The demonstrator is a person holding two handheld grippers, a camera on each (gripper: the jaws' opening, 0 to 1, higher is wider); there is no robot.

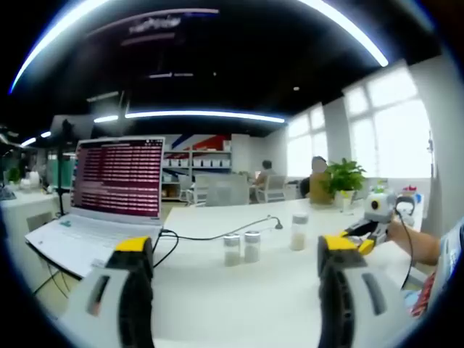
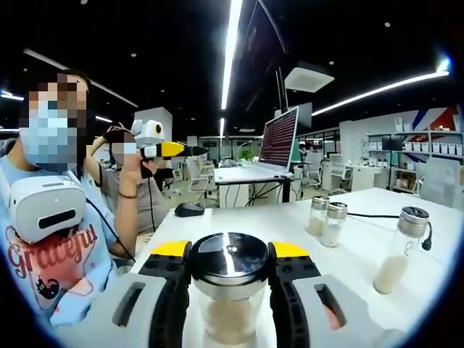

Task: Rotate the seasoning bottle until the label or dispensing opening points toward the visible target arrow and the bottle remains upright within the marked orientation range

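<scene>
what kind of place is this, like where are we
Most likely an open-plan office. A white table holds an open laptop and small seasoning bottles; behind are office chairs, shelving and long ceiling strip lights.

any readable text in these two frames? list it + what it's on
"Grateful" (partly creased, likely reading): print on the person's T-shirt.
Laptop screen: rows of text, too small and blurred to read.
Bottle in the right gripper: no label readable.
Other bottles: no text to be seen.
</scene>
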